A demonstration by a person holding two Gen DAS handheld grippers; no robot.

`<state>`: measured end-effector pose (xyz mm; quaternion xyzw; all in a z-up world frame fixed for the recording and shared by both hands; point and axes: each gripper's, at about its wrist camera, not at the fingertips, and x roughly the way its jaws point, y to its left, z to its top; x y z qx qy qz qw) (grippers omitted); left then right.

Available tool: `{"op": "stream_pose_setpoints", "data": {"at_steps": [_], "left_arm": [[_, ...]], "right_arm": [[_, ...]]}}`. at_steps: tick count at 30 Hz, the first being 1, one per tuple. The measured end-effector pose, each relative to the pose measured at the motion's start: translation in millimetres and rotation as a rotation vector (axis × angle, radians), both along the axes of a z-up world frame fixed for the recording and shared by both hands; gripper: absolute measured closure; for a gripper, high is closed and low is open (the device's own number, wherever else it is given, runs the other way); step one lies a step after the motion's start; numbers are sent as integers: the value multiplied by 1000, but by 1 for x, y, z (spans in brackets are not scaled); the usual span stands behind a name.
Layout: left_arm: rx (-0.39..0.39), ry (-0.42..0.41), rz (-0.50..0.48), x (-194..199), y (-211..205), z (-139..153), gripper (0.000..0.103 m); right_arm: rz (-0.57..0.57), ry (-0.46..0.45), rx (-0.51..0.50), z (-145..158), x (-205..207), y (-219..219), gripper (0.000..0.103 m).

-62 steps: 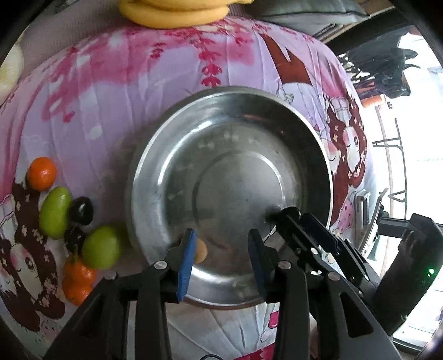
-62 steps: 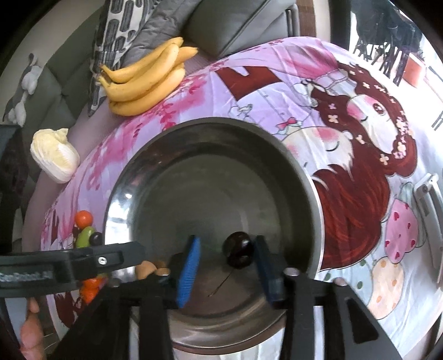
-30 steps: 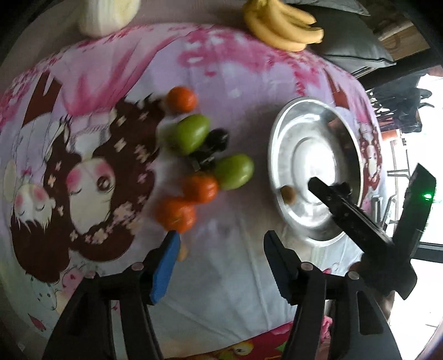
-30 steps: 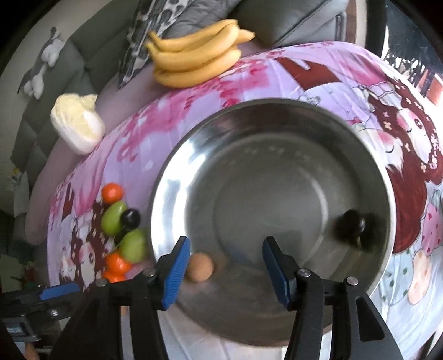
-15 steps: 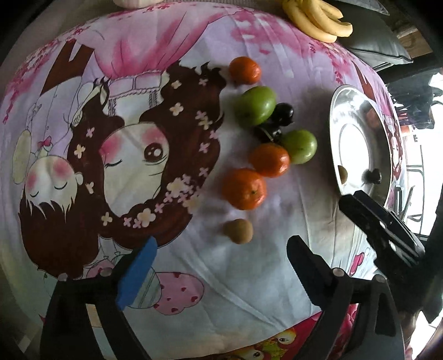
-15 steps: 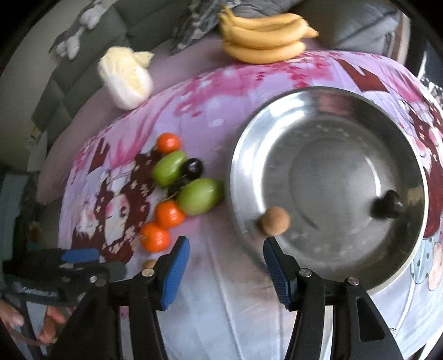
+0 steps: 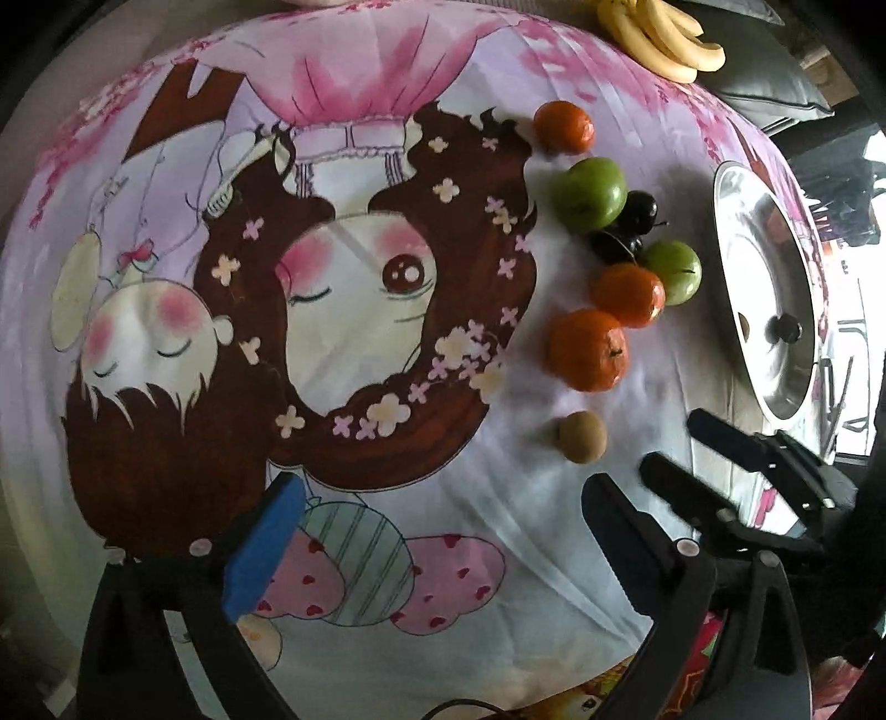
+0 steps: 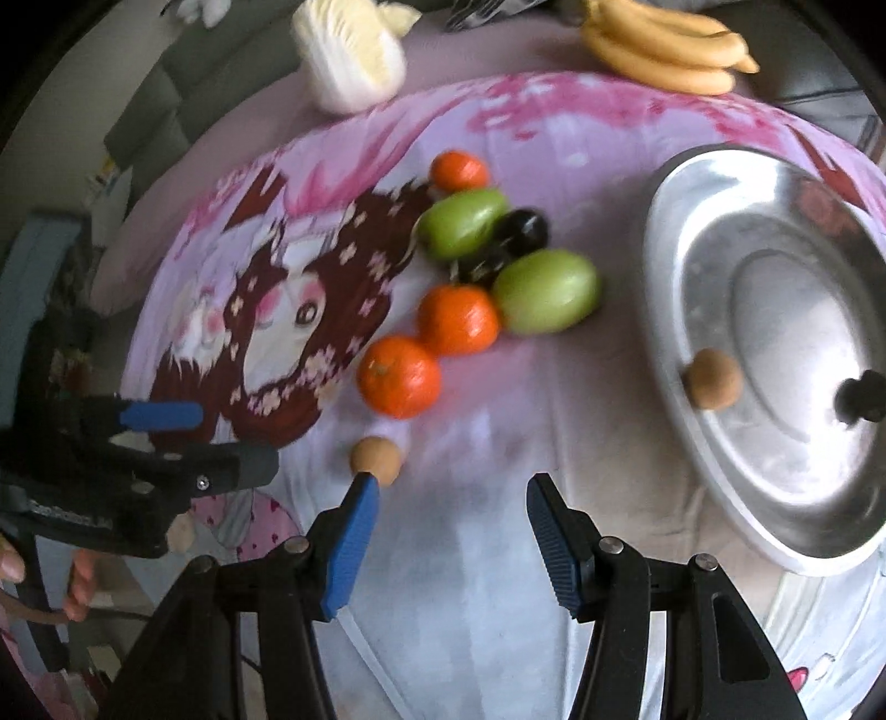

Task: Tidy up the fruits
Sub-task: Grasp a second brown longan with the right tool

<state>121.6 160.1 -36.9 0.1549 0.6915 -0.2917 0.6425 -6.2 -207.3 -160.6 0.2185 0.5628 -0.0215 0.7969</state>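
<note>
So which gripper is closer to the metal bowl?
Right. The right gripper sits just beside the bowl; the left gripper, its empty jaws opening, is farther off, on the right gripper's far side.

daylight from right | fisheye edges dark | R view prob motion-blurred

A printed cloth and what lies around its edges

We see a pink cartoon-print cloth [image 7: 387,266] spread out, showing girls with dark brown hair dotted with small flowers, plus heart-patterned and striped shapes near its lower edge. Beyond its far edge we make out a pale cabbage [image 8: 354,52] lying on a mauve surface, with grey cushions [image 8: 160,88] behind it. A dark cushion [image 7: 775,83] sits at the upper right of the left wrist view.
</note>
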Motion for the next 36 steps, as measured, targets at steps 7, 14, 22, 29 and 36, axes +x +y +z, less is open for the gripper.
{"op": "stream_pose_setpoints", "data": {"at_steps": [7,14,22,29,36], "left_arm": [[17,-33,16,15,25,-11,3],[16,-10,40,22,60,-24,3],[7,-8,49,19,69,-27,4],[18,11,51,15,56,-34,4],[38,24,68,15,26,-39,4]], "right_arm": [[59,11,-23,-12,10,23,43],[96,-28,-38,-11,14,35,44],[120,-54,-47,-16,24,44,59],[100,-62,-37,-17,22,37,75],[88,-76,22,-18,21,29,75]]}}
